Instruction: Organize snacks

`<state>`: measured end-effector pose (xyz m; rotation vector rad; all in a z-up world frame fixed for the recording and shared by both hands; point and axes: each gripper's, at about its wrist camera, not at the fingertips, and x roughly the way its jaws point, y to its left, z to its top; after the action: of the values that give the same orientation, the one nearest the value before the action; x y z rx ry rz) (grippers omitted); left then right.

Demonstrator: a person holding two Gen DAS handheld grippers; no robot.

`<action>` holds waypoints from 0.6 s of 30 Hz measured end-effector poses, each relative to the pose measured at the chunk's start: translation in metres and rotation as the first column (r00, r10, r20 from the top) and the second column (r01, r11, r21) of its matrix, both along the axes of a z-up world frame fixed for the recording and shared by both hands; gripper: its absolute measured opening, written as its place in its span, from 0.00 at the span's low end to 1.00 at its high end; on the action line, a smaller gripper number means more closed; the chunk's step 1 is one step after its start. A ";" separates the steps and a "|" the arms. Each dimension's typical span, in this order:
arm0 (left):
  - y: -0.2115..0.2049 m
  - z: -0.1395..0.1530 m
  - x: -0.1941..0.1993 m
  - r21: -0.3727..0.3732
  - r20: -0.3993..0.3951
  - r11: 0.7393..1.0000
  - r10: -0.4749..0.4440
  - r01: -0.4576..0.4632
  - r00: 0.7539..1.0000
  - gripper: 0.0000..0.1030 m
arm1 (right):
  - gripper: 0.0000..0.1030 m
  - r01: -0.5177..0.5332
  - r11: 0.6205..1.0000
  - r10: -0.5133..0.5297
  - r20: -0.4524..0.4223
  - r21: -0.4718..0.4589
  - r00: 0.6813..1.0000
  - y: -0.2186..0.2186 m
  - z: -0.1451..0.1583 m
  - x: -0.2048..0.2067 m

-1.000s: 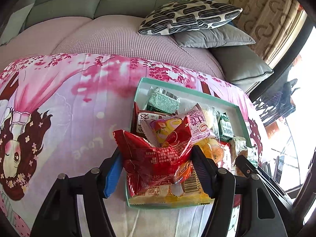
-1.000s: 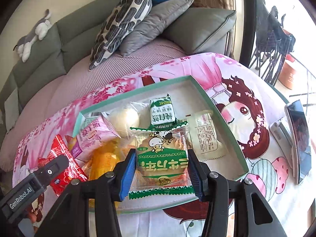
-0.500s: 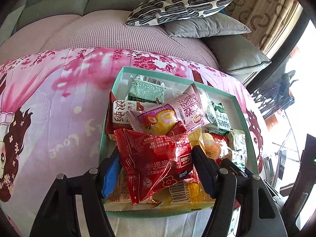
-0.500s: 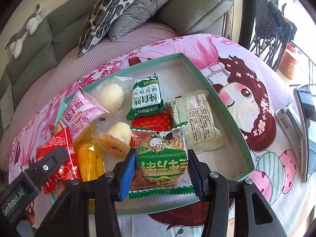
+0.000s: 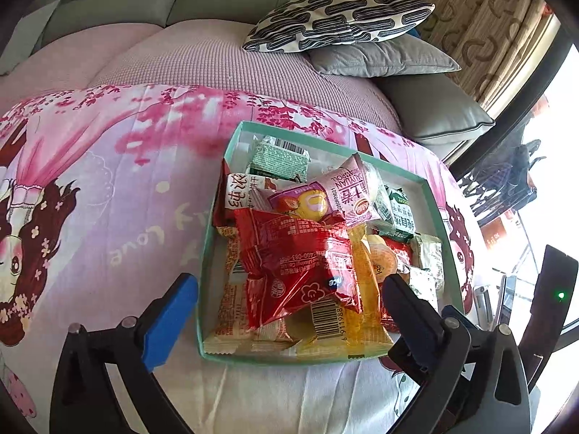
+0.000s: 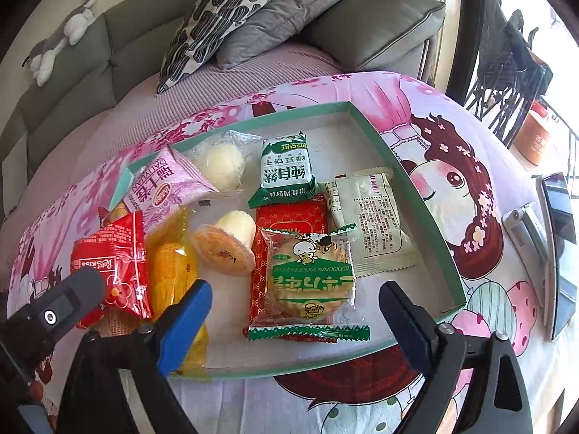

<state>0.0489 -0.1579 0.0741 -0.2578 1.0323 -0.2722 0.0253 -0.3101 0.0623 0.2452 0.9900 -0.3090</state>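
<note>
A shallow teal box (image 5: 211, 246) (image 6: 416, 181) full of snack packets lies on a pink cartoon-print cloth. In the left wrist view a red packet (image 5: 296, 264) lies on top of the pile at the near end, free of my left gripper (image 5: 289, 311), which is open with its jaws wide on either side. In the right wrist view a green-and-clear biscuit packet (image 6: 307, 282) lies in the box on a red packet, between the wide-open jaws of my right gripper (image 6: 296, 311). The left gripper's body (image 6: 50, 311) shows at the lower left there.
Other packets in the box: pink (image 6: 166, 188), green-white (image 6: 286, 170), pale white (image 6: 372, 224), yellow (image 6: 170, 267). A phone on a stand (image 6: 557, 246) stands right of the box. Cushions (image 5: 340, 21) and a sofa lie behind.
Both grippers opened and let go: the red packet dropped onto the pile at the left end, the green biscuit packet onto the red packet in the box. Both grippers drew back slightly.
</note>
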 end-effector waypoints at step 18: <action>0.048 0.023 -0.014 0.329 0.170 0.903 0.229 -0.274 0.958 0.99 | 1.00 0.003 0.997 0.002 0.067 -0.074 0.998 0.010 0.030 -0.013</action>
<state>0.0354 -0.1097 0.0970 -0.0473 0.8902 0.1317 0.0124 -0.3005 0.0925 0.1871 0.9103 -0.3355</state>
